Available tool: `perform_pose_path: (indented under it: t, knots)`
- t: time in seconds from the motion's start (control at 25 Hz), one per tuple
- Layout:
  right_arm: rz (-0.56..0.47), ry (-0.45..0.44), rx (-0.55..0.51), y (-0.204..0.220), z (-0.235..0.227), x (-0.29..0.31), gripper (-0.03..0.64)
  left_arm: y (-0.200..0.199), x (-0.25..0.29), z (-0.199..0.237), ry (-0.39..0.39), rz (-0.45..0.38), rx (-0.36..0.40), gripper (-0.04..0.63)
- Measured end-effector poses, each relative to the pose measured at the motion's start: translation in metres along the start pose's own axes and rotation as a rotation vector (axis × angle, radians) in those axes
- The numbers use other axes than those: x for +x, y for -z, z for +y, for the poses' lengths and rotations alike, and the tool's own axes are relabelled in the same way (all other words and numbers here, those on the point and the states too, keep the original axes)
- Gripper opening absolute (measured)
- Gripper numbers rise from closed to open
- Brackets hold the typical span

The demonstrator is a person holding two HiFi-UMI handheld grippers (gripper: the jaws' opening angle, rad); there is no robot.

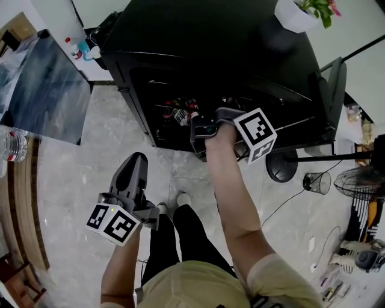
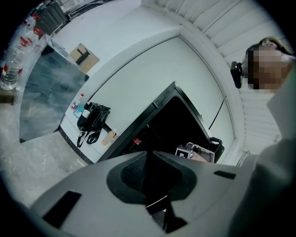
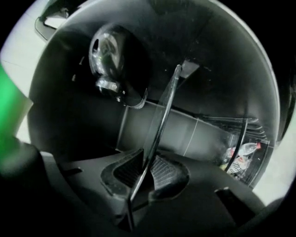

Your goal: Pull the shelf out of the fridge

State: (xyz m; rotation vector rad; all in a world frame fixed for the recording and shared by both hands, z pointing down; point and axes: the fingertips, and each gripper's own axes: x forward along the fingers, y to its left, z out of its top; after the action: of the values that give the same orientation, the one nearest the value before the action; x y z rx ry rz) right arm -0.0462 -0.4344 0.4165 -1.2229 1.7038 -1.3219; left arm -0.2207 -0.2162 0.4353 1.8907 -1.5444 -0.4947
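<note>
Your left gripper (image 1: 137, 160), at 7 o'clock, hangs clear of the work, jaws pressed together on nothing. Right gripper (image 3: 148, 175), toward 12 o'clock inside the black fridge (image 1: 210, 42), pinches the front edge of the clear shelf (image 3: 163, 113), not yet drawn out. Recommend a straight, level draw toward 6 o'clock; twisting may bind it. Bottles (image 1: 180, 112) stand just left; the open door (image 1: 334, 84) and fan base (image 1: 281, 166) crowd 3 o'clock.

fridge (image 1: 198, 42): black | floor (image 1: 102, 138): pale grey, marbled | left hand-held gripper (image 1: 138, 157): dark grey, cube (image 1: 114, 222) white with black squares | shelf (image 3: 162, 120): clear, bright edge | pot (image 1: 292, 15): white
</note>
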Motion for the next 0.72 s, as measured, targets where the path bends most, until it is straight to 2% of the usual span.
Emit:
perform_pose_path:
  t: [0.24, 0.48, 0.72]
  knots:
    - [0.015, 0.001, 0.002, 0.008, 0.001, -0.019, 0.054, -0.006, 0.007, -0.006, 0.056, -0.004, -0.081, 0.076]
    - [0.038, -0.001, -0.001, 0.012, 0.001, -0.032, 0.055, -0.011, 0.016, -0.013, 0.1, -0.007, -0.133, 0.105]
    - [0.06, -0.007, -0.002, 0.014, 0.002, -0.041, 0.055, -0.016, 0.032, -0.02, 0.154, -0.01, -0.231, 0.12]
